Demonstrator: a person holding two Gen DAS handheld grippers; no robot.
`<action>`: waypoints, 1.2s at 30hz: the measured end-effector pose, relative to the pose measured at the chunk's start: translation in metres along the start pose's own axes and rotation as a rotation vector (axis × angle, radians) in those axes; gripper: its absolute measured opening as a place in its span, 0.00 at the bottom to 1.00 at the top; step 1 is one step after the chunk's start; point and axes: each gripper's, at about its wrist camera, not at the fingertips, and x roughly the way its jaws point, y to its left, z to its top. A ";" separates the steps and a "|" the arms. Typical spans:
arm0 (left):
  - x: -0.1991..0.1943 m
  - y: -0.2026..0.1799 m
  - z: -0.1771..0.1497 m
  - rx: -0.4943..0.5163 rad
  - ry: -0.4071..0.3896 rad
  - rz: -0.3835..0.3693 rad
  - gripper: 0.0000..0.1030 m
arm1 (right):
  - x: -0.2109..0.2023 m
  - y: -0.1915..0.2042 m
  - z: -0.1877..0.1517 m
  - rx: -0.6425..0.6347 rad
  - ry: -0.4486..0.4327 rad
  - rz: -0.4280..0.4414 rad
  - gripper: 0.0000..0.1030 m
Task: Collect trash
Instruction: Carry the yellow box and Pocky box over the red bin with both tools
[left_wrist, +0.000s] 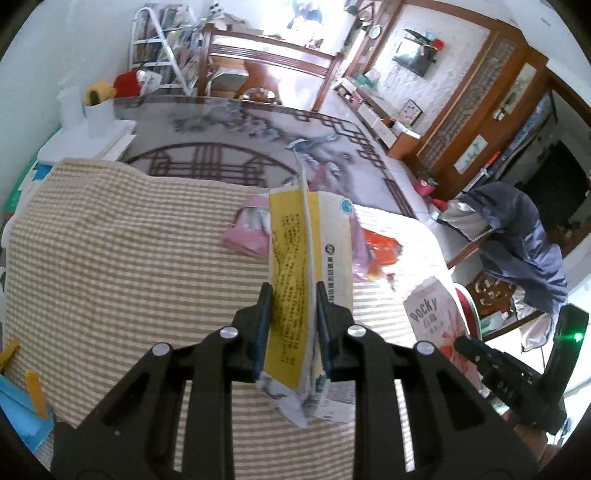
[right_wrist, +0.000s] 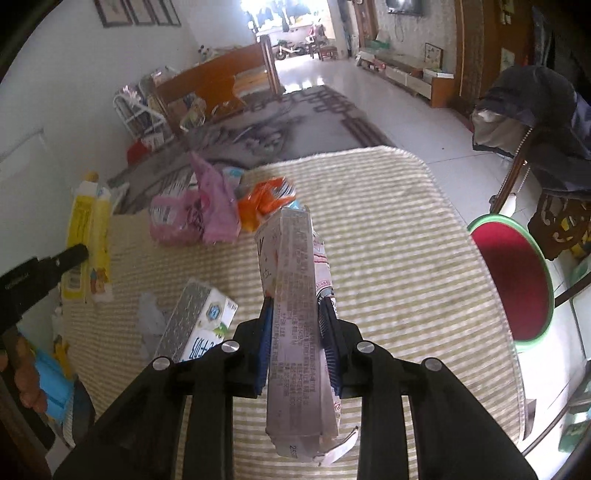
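Observation:
My left gripper (left_wrist: 293, 295) is shut on a flattened yellow and white carton (left_wrist: 295, 266) and holds it above the striped tablecloth (left_wrist: 129, 258). My right gripper (right_wrist: 295, 306) is shut on a pink and white Pocky box (right_wrist: 299, 332), also lifted over the cloth. The Pocky box (left_wrist: 432, 317) and the right gripper (left_wrist: 491, 362) show at the right of the left wrist view. The yellow carton (right_wrist: 88, 243) and the left gripper (right_wrist: 55, 266) show at the left of the right wrist view. A pink plastic bag (right_wrist: 199, 214), an orange wrapper (right_wrist: 266, 199) and a small white milk carton (right_wrist: 199, 321) lie on the cloth.
A red round stool (right_wrist: 513, 284) stands by the table's right edge. A chair draped with a dark jacket (right_wrist: 535, 110) is at the far right. A blue object with yellow clips (left_wrist: 22, 406) sits at the table's left edge. A patterned rug (left_wrist: 240, 147) lies beyond the table.

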 end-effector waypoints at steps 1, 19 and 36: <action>0.001 -0.007 -0.001 0.008 0.002 -0.004 0.21 | -0.002 -0.005 0.002 0.005 -0.004 0.001 0.24; 0.026 -0.131 -0.019 0.110 0.015 -0.055 0.21 | -0.033 -0.102 0.019 0.029 -0.043 0.006 0.24; 0.069 -0.249 -0.037 0.192 0.083 -0.093 0.21 | -0.056 -0.217 0.031 0.125 -0.067 -0.014 0.24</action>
